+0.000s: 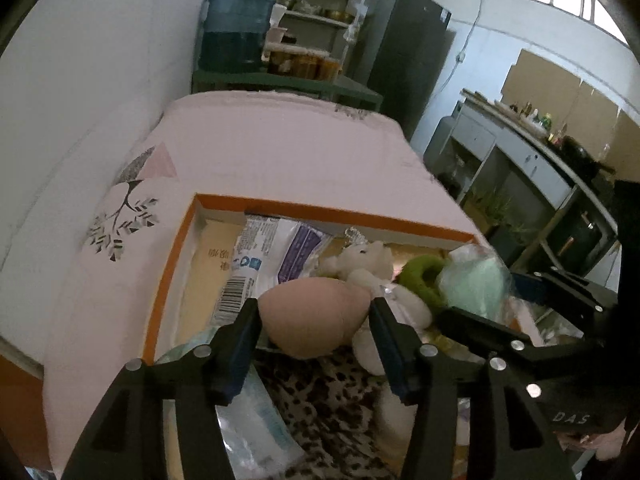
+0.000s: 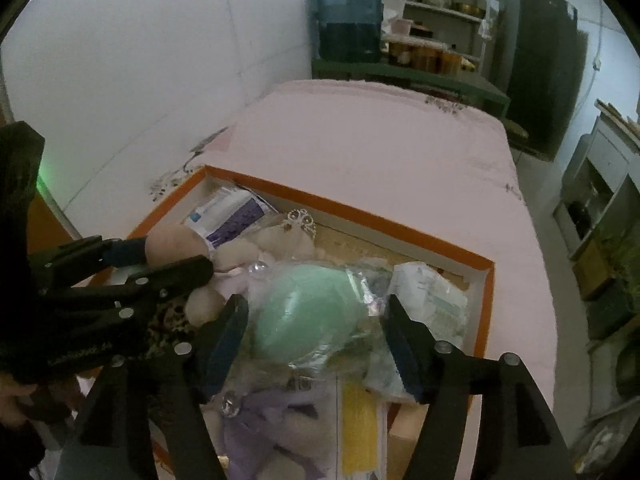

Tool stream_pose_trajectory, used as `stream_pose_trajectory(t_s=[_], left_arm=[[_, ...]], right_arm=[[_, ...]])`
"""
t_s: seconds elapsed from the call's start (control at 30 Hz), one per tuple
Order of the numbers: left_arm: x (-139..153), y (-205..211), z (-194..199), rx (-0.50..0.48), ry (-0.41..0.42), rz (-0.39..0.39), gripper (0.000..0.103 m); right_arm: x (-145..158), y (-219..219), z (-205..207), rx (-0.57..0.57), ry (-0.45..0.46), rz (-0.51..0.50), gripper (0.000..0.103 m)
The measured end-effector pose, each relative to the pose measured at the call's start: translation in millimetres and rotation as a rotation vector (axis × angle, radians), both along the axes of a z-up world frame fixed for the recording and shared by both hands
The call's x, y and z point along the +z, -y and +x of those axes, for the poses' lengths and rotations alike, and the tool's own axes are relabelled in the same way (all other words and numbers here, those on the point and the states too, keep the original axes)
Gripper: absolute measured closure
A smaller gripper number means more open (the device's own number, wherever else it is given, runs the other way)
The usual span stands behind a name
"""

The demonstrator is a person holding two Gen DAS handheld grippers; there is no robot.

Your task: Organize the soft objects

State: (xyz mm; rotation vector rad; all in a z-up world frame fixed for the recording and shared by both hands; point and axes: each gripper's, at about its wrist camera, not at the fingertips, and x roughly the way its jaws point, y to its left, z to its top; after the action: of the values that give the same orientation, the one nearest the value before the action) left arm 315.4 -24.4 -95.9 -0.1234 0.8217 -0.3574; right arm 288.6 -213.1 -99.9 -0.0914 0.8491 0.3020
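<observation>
An orange-rimmed box (image 1: 168,264) on a pink bedsheet holds several soft things. My left gripper (image 1: 316,316) is shut on a beige egg-shaped sponge (image 1: 312,316) and holds it over the box; it shows in the right wrist view too (image 2: 172,244). My right gripper (image 2: 316,320) is shut on a mint-green sponge in clear wrap (image 2: 304,316), also seen in the left wrist view (image 1: 476,280). A white plush bear (image 1: 372,268) and a green ring (image 1: 424,280) lie in the box behind the beige sponge.
Packaged wipes (image 1: 276,256) lie at the box's back left, a white packet (image 2: 432,296) at its right. Leopard-print fabric (image 1: 332,412) and a purple plush (image 2: 280,424) lie near me. A blue water jug (image 1: 236,28), shelves and a dark fridge (image 1: 404,56) stand beyond the bed.
</observation>
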Motion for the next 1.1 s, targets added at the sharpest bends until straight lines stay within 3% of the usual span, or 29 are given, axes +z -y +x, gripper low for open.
stream_pose_trajectory(t_s=[0.33, 0.47, 0.67, 0.77, 0.83, 1.1], left_arm=[[52, -15, -82, 0.055, 0.151, -0.025, 0.048], [62, -17, -130, 0.124, 0.191, 0.037, 0.048], [66, -6, -216, 0.242, 0.290, 0.199, 0.048], [67, -2, -251, 0.218, 0.295, 0.183, 0.048], [71, -3, -274, 0.255, 0.310, 0.197, 0.048], [79, -15, -313, 0.321, 0.303, 0.182, 0.048]], right_arm=[[45, 18, -75, -0.087, 0.156, 0.041, 0.029], [52, 22, -122, -0.142, 0.191, 0.077, 0.029], [48, 17, -204, -0.259, 0.235, 0.116, 0.029], [47, 9, -240, -0.306, 0.245, 0.111, 0.029], [48, 5, -264, -0.341, 0.260, 0.108, 0.029], [66, -17, -320, -0.387, 0.373, 0.036, 0.029]])
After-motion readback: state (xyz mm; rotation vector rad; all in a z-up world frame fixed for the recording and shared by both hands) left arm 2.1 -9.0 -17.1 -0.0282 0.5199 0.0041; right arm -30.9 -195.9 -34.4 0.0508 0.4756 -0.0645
